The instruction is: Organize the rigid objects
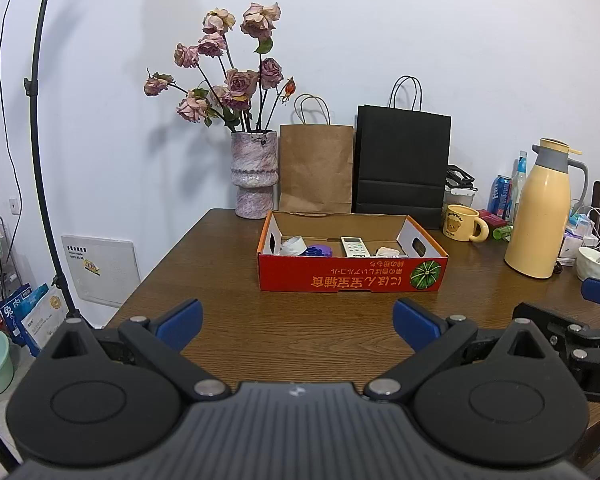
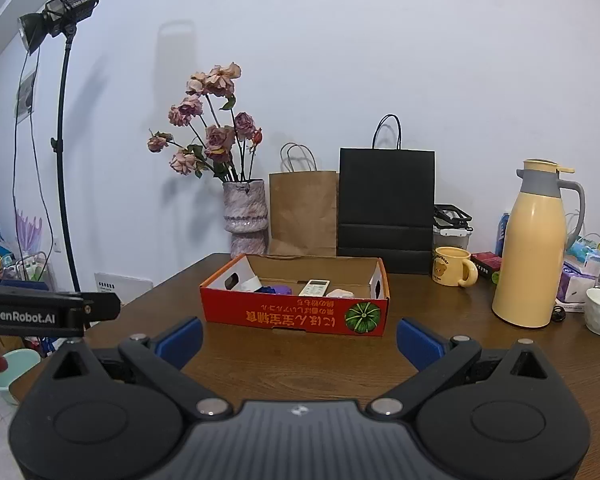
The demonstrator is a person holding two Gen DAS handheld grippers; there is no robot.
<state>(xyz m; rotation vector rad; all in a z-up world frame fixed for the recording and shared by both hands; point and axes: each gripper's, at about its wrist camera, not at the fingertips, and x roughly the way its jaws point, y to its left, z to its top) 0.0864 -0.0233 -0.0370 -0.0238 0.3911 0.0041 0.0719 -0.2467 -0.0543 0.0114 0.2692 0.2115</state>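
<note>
A brown wooden worktop against a pale wall is shown, with an open red cardboard box near its far edge.

Both the left hand-held gripper and the right hand-held gripper are held wide and empty near the front edge. A remote control, a white cup and a purple item are seen inside the box; a straight approach over its front wall is judged best. The yellow flask and mug toward the right edge should be avoided.

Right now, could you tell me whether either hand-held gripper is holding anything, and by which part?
Nothing is held: the left hand-held gripper and right hand-held gripper are both open above the brown wooden table.
</note>
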